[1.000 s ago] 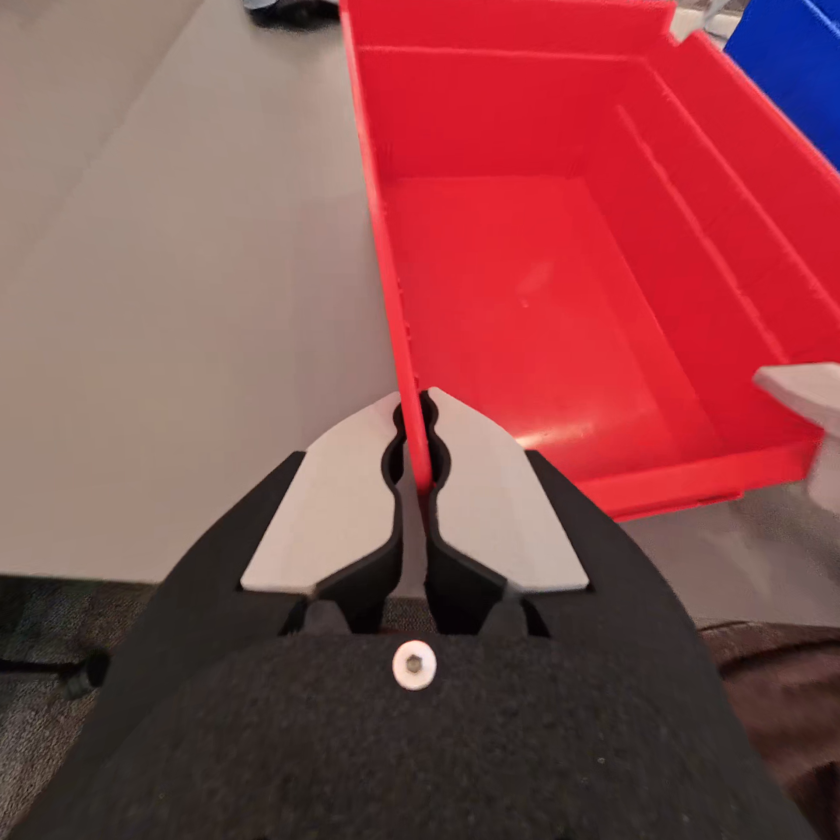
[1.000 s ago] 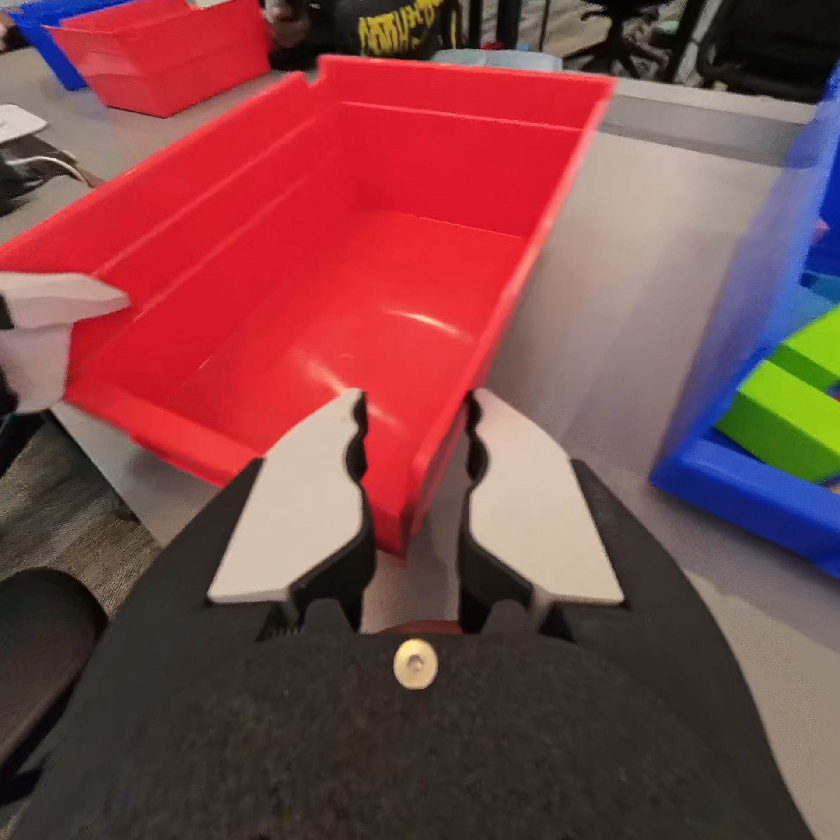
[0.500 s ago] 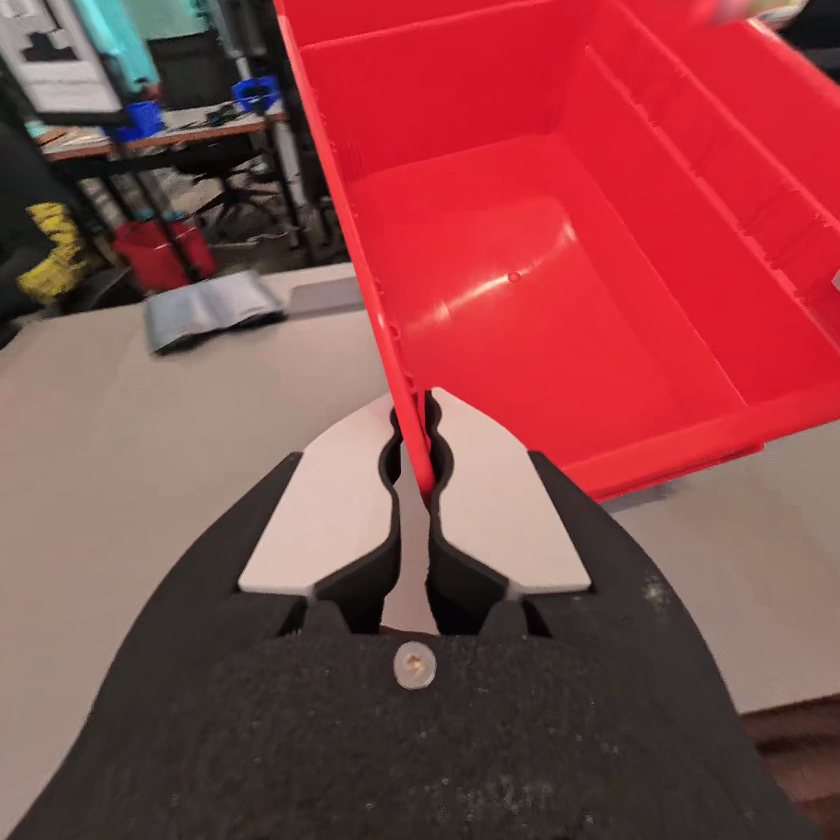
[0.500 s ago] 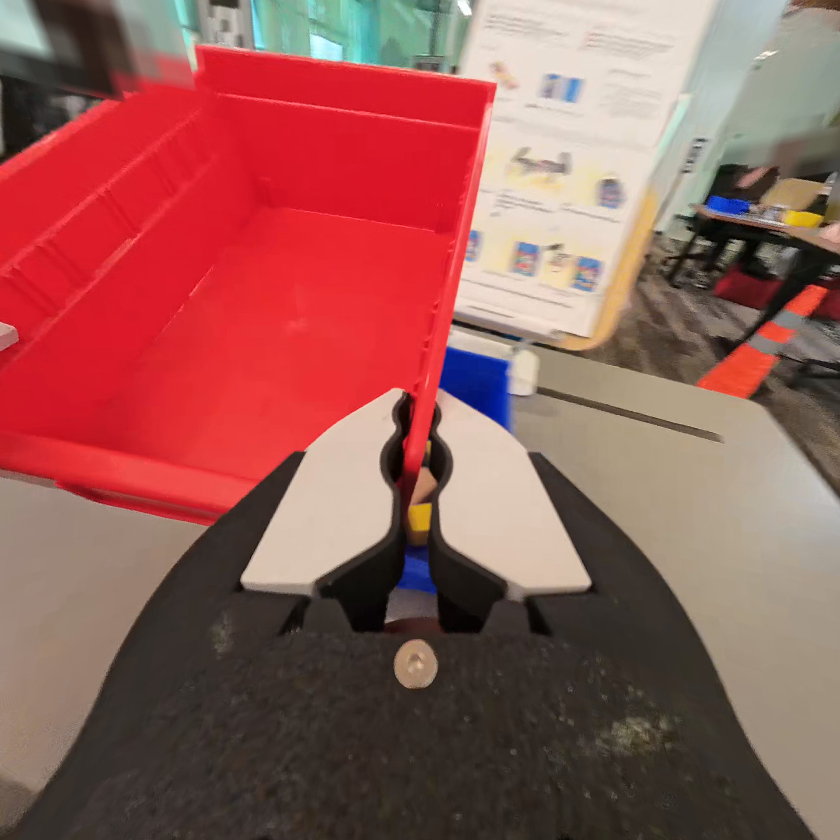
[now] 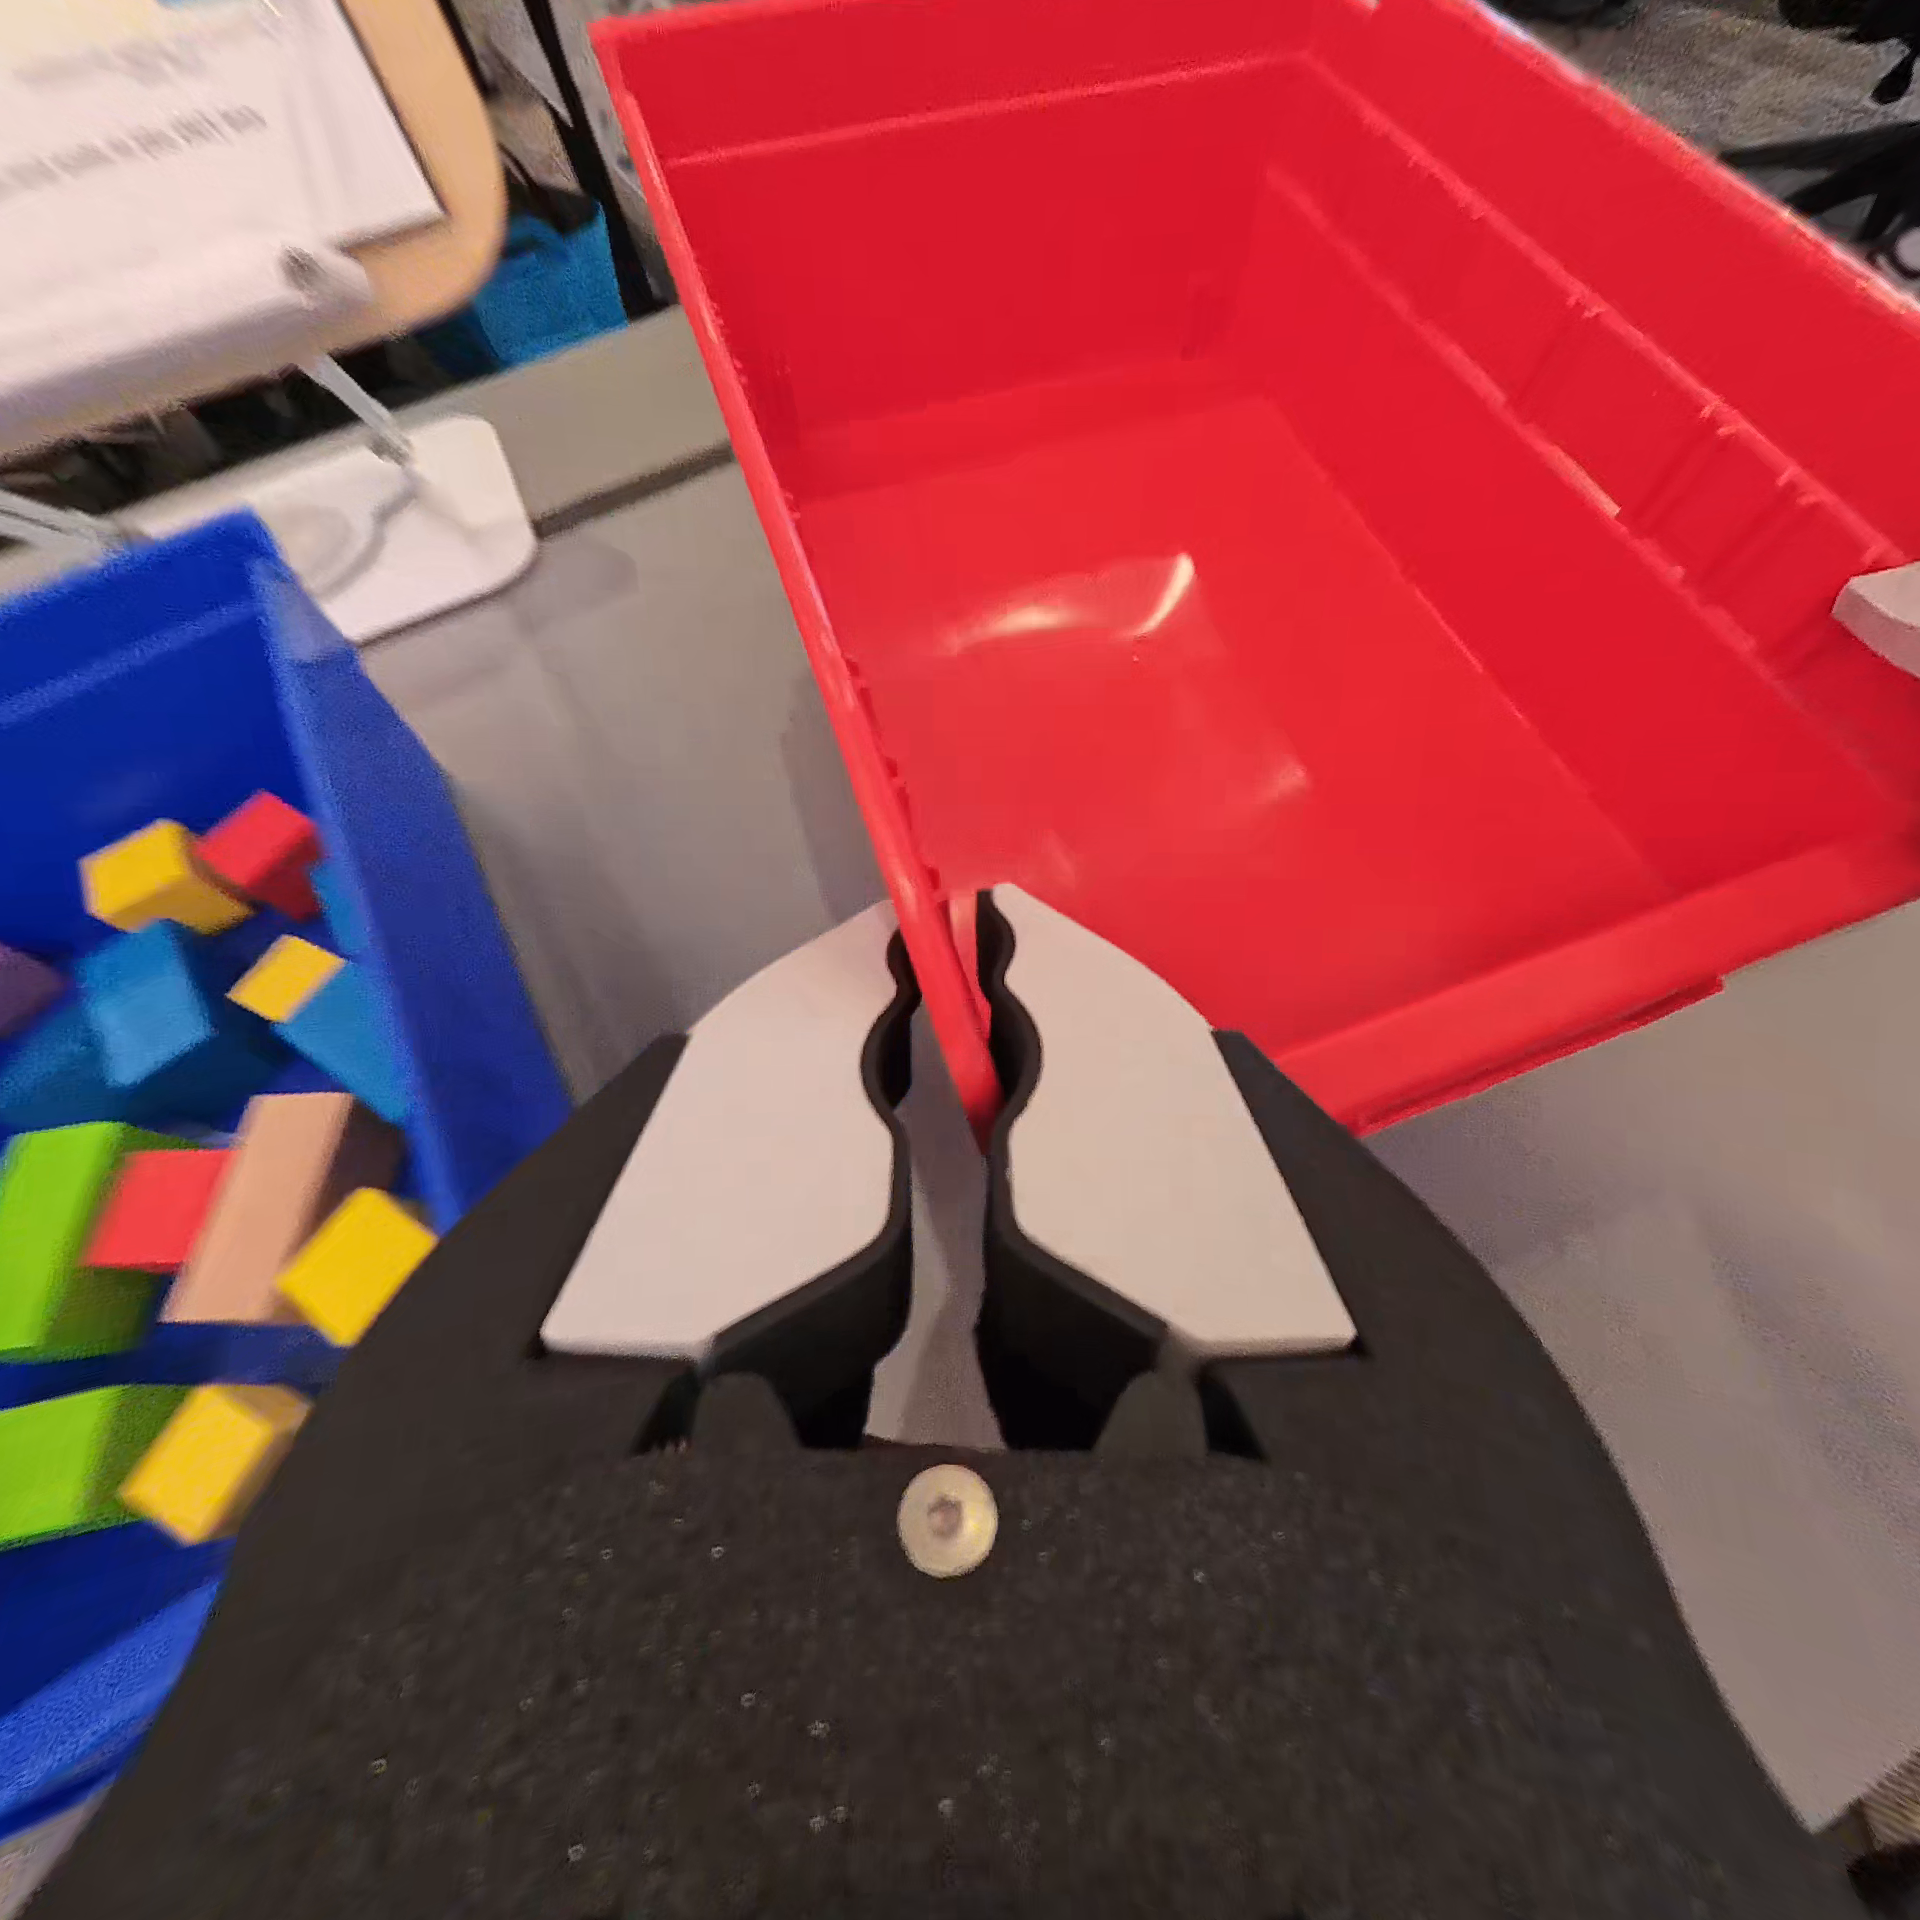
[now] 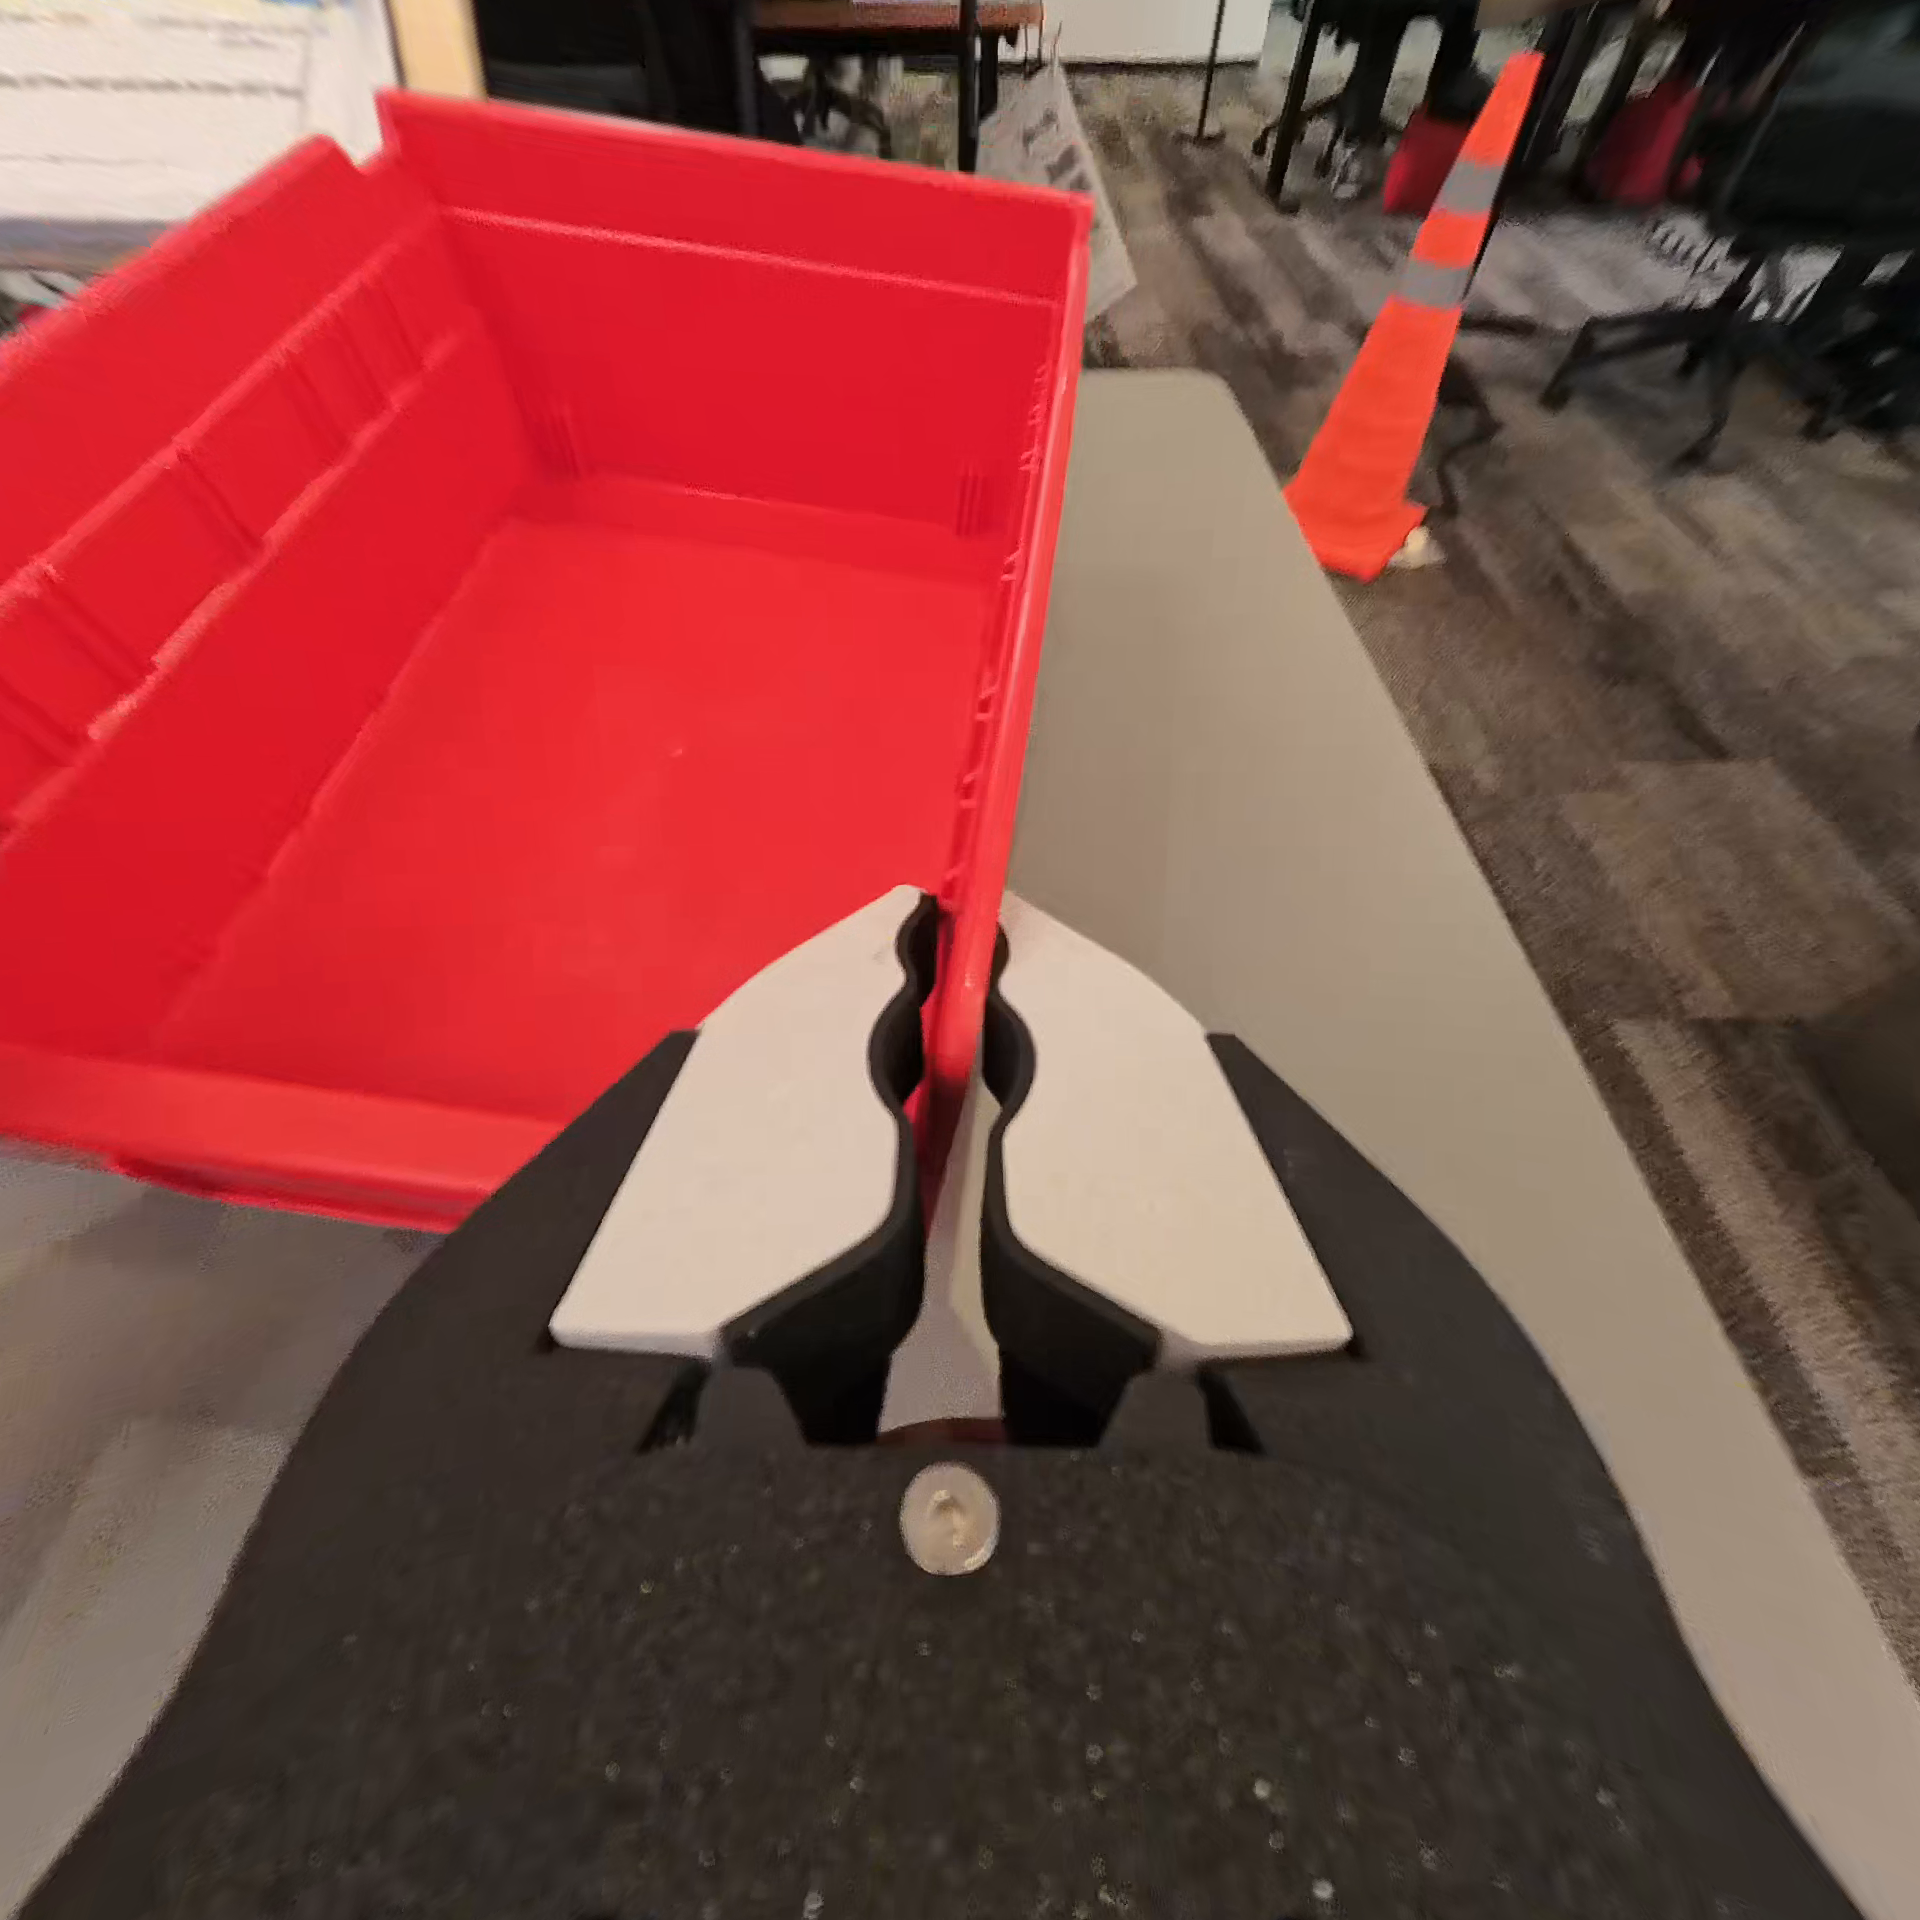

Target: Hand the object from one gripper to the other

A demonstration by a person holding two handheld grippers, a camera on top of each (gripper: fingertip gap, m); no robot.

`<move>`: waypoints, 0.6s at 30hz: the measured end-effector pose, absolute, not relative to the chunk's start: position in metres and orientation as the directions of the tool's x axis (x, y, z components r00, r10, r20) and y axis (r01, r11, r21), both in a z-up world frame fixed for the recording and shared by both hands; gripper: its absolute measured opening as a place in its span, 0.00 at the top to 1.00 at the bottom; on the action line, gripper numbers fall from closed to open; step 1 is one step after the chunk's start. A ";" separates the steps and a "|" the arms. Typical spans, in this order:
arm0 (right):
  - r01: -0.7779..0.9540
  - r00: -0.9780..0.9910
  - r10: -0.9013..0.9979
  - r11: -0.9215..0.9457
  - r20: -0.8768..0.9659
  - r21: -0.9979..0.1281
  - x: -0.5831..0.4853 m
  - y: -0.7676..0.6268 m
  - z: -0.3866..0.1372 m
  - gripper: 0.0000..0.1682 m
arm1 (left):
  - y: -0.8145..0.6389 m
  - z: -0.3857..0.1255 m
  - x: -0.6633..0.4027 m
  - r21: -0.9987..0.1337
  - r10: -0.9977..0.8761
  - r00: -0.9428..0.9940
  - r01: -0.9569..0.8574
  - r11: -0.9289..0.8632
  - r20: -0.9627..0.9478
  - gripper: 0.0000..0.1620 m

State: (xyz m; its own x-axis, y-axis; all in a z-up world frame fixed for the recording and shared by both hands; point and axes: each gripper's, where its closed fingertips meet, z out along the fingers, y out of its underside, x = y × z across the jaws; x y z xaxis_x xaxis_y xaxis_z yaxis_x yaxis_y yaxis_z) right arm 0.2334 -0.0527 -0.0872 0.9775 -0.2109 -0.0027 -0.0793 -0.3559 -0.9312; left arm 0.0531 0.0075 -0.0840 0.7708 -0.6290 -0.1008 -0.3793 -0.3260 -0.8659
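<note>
An empty red plastic bin [image 5: 1195, 644] is held in the air above the grey table. My left gripper [image 5: 948, 935] is shut on the bin's left side wall near its front corner. My right gripper [image 6: 964, 925] is shut on the bin's right side wall [image 6: 1023, 582] near its front corner. A grey fingertip of the right gripper shows at the right edge of the left wrist view [image 5: 1881, 623], at the bin's far wall.
A blue bin [image 5: 343, 790] with several coloured blocks [image 5: 156, 1226] stands on the table at the left. A white stand [image 5: 416, 520] and a poster board are behind it. An orange cone [image 6: 1413, 343] stands on the carpet past the table's right edge [image 6: 1475, 935].
The right gripper closed on the bin's right wall. Both grippers lifted the bin off the table and swung it round, so the blue bin now shows left and the cone right.
</note>
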 end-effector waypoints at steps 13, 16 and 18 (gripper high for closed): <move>-0.177 0.965 -0.246 -0.376 -0.086 -0.909 0.249 -0.041 -0.124 0.97 | 0.002 -0.132 0.067 -0.847 -0.621 0.783 -0.301 -0.439 0.044 0.90; -0.195 0.961 -0.257 -0.368 -0.102 -0.909 0.252 -0.041 -0.124 0.97 | 0.000 -0.131 0.070 -0.844 -0.629 0.773 -0.279 -0.457 0.085 0.87; -0.176 0.964 -0.250 -0.362 -0.086 -0.915 0.251 -0.042 -0.122 0.97 | -0.002 -0.129 0.070 -0.846 -0.631 0.768 -0.262 -0.464 0.108 0.86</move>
